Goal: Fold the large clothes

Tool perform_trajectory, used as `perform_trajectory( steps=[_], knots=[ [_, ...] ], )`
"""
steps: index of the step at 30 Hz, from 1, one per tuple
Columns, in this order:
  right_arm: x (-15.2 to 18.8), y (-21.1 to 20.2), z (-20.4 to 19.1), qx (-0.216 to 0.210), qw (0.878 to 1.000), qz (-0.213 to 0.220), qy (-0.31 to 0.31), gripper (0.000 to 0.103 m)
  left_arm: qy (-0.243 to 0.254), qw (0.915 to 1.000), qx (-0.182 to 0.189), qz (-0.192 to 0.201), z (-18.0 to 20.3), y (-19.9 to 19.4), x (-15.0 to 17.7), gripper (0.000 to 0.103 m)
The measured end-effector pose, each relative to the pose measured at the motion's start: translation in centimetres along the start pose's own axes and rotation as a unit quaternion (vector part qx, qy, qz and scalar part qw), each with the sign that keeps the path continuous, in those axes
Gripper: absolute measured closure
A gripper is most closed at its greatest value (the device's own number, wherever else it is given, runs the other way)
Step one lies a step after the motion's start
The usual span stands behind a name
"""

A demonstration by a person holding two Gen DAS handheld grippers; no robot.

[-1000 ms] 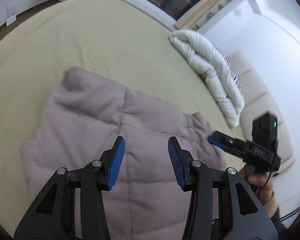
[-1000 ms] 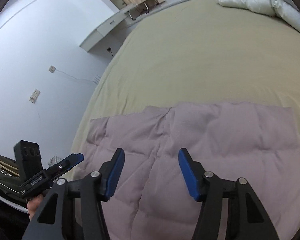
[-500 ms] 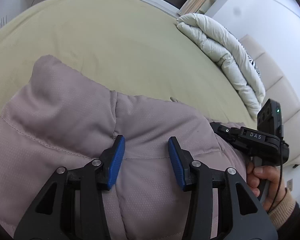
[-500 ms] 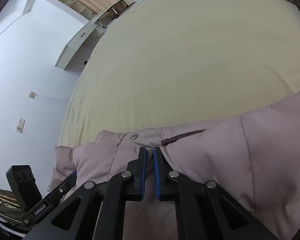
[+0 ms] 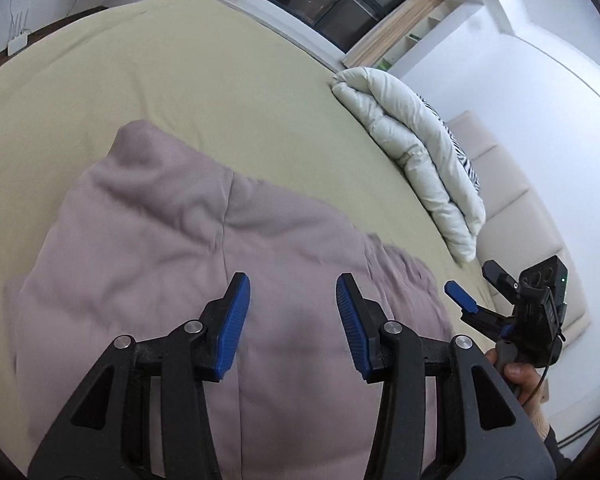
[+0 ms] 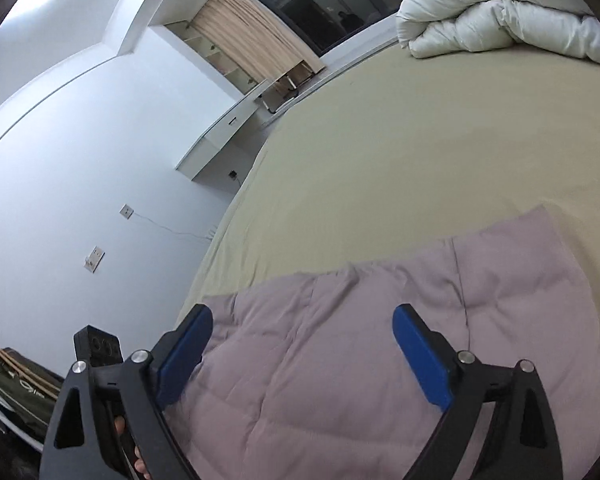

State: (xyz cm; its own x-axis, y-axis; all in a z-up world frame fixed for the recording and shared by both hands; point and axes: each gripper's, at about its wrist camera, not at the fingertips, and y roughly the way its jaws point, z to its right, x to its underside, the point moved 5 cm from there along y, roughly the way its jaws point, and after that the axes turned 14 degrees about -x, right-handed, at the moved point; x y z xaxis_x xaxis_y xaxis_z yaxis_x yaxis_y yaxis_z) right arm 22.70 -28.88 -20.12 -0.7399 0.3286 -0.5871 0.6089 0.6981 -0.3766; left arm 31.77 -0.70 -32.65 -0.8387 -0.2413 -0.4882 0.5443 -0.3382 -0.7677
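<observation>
**Inspector:** Garment location first. Report.

**Assistant:** Quilted mauve padded garment (image 5: 204, 264) lies folded on the near part of the pale yellow-green bed sheet (image 5: 188, 92). Stitched seams cross its surface. Its far edge runs roughly straight across the right wrist view (image 6: 400, 320), with bare sheet beyond.

**Inspector:** Left tool?

**Assistant:** Left tool (image 5: 292, 320), black frame with blue ribbed pads, hangs above the garment, its jaws partly apart. Nothing sits between the pads; the fabric lies below them, not gripped.

**Inspector:** Right tool?

**Assistant:** Right tool (image 6: 304, 352) is opening, its jaws already spread wide. The garment lies beneath the gap and neither pad presses on it. From the left wrist view the same tool (image 5: 472, 292) stands off the garment's right edge, held by a hand (image 5: 516, 376) at the grip.

**Inspector:** Surroundings?

**Assistant:** White puffy duvet (image 5: 412, 148) is bundled along the far right side of the bed, well apart from the garment. A striped black-and-white item (image 5: 466, 160) shows just behind it. A cream padded headboard (image 5: 512, 216) lines the wall beyond.
</observation>
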Motion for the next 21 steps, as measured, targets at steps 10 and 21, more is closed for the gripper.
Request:
perform_trajectory(
  steps=[10, 21],
  knots=[
    [3.5, -7.1, 8.1, 0.078, 0.993, 0.036, 0.084, 0.042, 0.006, 0.9998, -0.019, -0.008, -1.5, -1.6, 2.6, 0.058],
    [10.3, -6.2, -3.7, -0.017, 1.0, -0.012, 0.022, 0.019, 0.055, 0.996, -0.067, 0.021, -0.8, -9.2, 9.6, 0.048]
  ],
)
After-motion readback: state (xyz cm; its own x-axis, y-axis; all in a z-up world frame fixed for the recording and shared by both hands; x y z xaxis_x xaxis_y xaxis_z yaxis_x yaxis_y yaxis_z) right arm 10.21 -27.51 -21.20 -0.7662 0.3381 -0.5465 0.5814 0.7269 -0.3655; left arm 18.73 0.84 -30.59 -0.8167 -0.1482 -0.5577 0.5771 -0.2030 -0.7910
